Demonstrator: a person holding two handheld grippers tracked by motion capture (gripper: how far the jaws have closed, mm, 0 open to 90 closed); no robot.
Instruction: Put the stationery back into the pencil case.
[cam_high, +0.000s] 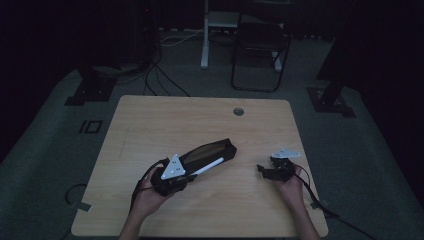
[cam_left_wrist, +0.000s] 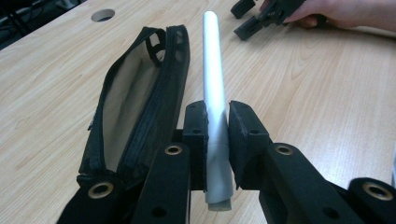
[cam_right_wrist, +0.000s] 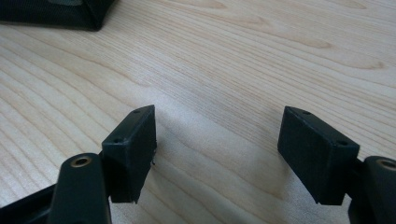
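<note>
A white marker-like pen (cam_left_wrist: 214, 84) is clamped between the pads of my left gripper (cam_left_wrist: 217, 140), its long end pointing away over the table; in the high view the pen (cam_high: 209, 166) sticks out to the right of the left gripper (cam_high: 187, 175). A black pencil case (cam_left_wrist: 135, 98) lies unzipped just left of the pen, its mouth gaping; in the high view the case (cam_high: 210, 151) lies slanted mid-table. My right gripper (cam_right_wrist: 217, 154) stands open with bare wood between its pads; the high view shows this right gripper (cam_high: 265, 171) low over the table at the right.
The wooden table (cam_high: 150, 125) has a round cable hole (cam_high: 238, 111) near its far edge. A chair (cam_high: 260, 45) and a white desk leg (cam_high: 204, 35) stand on the dark floor beyond. A corner of the case (cam_right_wrist: 56, 14) lies far from the right jaws.
</note>
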